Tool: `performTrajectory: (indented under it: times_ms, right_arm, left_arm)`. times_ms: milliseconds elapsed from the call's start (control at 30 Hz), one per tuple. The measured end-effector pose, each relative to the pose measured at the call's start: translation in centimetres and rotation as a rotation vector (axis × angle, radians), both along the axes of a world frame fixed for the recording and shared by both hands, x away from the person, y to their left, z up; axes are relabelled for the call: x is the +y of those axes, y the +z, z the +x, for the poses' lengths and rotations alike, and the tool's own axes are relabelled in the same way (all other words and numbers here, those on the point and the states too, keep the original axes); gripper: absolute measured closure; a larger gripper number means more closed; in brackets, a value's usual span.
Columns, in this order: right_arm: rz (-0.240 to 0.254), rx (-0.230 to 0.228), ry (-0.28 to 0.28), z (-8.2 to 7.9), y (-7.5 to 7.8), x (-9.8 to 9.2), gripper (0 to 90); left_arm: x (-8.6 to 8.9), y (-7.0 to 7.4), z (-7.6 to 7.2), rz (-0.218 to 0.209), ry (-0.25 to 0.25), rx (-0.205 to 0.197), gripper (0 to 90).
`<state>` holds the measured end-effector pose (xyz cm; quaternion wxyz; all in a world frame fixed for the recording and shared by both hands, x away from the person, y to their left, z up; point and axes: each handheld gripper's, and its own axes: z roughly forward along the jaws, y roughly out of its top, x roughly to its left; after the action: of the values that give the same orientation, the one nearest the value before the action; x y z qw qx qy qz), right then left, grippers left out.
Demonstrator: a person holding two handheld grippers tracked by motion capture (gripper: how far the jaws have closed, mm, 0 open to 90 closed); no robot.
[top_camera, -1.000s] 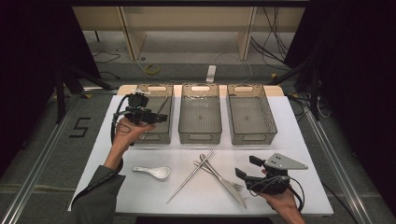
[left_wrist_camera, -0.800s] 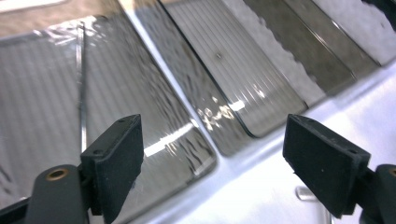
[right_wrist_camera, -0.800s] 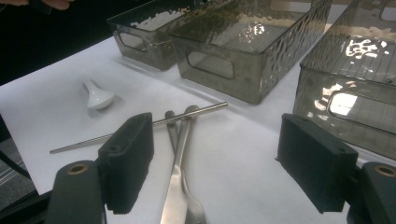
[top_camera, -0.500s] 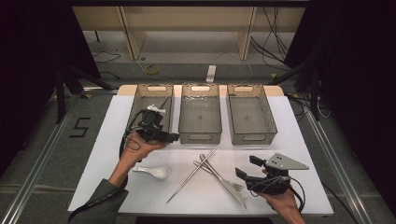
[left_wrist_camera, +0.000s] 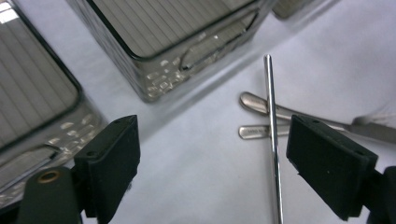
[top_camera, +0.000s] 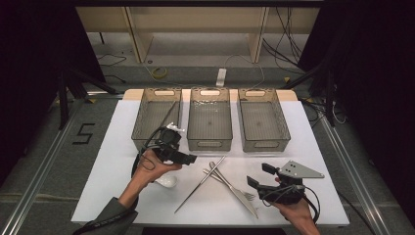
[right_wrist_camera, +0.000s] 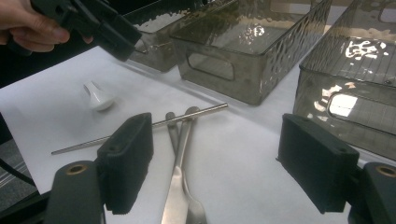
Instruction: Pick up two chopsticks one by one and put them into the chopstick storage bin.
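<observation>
Swinging your left gripper [top_camera: 188, 158] away from the leftmost smoky plastic bin [top_camera: 155, 121], where one thin metal chopstick [top_camera: 168, 116] already leans, you bring it down toward the second slim steel chopstick [left_wrist_camera: 272, 140], jaws just opened wide and empty. It lies straight on the white table [top_camera: 112, 161], crossing the fork [right_wrist_camera: 180, 186] handles. Your right gripper [top_camera: 259, 177] idles, spread, holding nothing.

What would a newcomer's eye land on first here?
Probably the three bins in a row at the far side of the white table, the left one with a chopstick leaning in it. Next, the crossed cutlery near the front: a chopstick over a knife and fork, with a white spoon to their left. The open left gripper hangs over the cutlery's left; the right gripper waits open at its right.
</observation>
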<state>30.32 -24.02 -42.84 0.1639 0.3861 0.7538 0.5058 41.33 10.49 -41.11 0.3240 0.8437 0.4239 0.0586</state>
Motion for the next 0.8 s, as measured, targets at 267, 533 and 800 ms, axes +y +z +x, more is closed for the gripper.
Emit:
performTrajectory:
  times_ms: [267,533,800]
  right_arm:
    - [-0.003,0.0,0.002,0.0,0.0,0.0,27.3]
    - [-0.004,-0.001,0.003,0.0,0.0,0.0,27.3]
    - [-0.005,-0.001,0.003,0.0,0.0,0.0,27.3]
  left_arm:
    - [-1.5,-1.5,-1.1,0.046,-0.051,0.037,17.8]
    - [-2.6,-2.4,-1.7,0.071,-0.088,0.065,18.4]
    - [-3.5,-3.1,-2.1,0.095,-0.122,0.088,21.0]
